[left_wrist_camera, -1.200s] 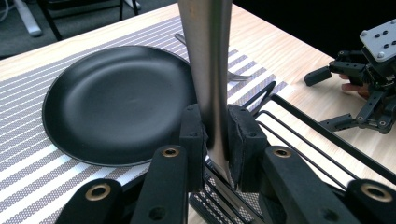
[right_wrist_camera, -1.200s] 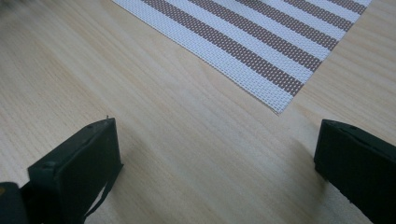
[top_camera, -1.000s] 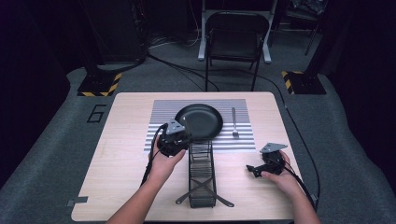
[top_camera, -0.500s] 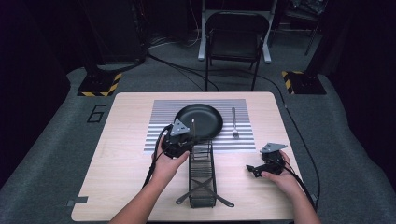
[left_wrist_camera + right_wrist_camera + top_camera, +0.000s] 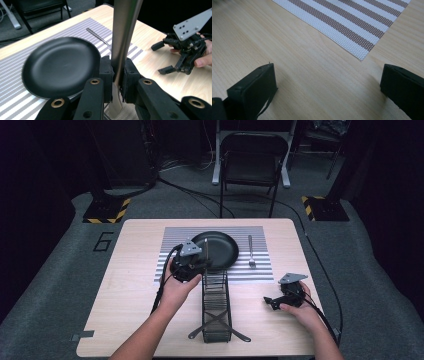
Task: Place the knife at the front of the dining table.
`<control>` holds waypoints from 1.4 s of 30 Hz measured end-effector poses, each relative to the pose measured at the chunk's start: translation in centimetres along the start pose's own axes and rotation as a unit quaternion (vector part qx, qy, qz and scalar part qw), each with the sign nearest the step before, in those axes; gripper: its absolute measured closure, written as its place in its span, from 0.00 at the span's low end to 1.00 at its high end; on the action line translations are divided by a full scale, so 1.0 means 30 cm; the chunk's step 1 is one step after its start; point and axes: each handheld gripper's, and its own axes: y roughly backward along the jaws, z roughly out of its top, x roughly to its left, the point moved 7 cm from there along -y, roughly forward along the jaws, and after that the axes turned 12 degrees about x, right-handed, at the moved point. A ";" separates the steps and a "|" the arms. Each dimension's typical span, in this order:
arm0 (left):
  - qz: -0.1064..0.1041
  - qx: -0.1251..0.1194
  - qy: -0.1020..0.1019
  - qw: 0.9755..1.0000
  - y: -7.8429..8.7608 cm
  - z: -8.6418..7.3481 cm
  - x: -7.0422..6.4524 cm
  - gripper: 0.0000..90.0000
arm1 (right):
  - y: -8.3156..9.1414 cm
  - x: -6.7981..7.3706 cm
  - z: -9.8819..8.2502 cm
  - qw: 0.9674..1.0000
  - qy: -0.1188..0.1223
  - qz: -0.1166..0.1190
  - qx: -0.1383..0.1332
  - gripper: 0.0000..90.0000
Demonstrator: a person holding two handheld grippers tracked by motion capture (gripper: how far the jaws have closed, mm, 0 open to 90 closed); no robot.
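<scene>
A long flat stainless-steel utensil handle (image 5: 122, 37) stands near upright, clamped between the jaws of the left hand-held gripper (image 5: 117, 75); its lower end tapers below the pads, and which kind of utensil it is cannot be told. In the high view this utensil sits at the far end of the black wire-mesh cutlery caddy (image 5: 216, 302), at the near edge of the round matte-black plate (image 5: 215, 250). The plate rests on the grey-and-white striped woven placemat (image 5: 260, 270), with a steel fork (image 5: 251, 252) lying just to its right.

Risk, as judged: the grip is on a narrow, smooth, flat shaft, so the piece may pivot or slip in the pads if tilted; swinging low could also knock the plate rim or snag the caddy mesh.

Left hand (image 5: 177, 285) reaches forward beside the caddy, its gripper pointing away from the person. Right hand-held gripper (image 5: 280, 300) rests low over the pale wood tabletop (image 5: 125, 280), well apart from the caddy, jaws spread wide and empty.
</scene>
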 end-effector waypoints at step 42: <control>0.029 -0.052 0.031 0.998 0.299 0.094 0.143 0.90 | 0.000 0.000 0.001 1.000 0.000 0.000 -0.001 0.00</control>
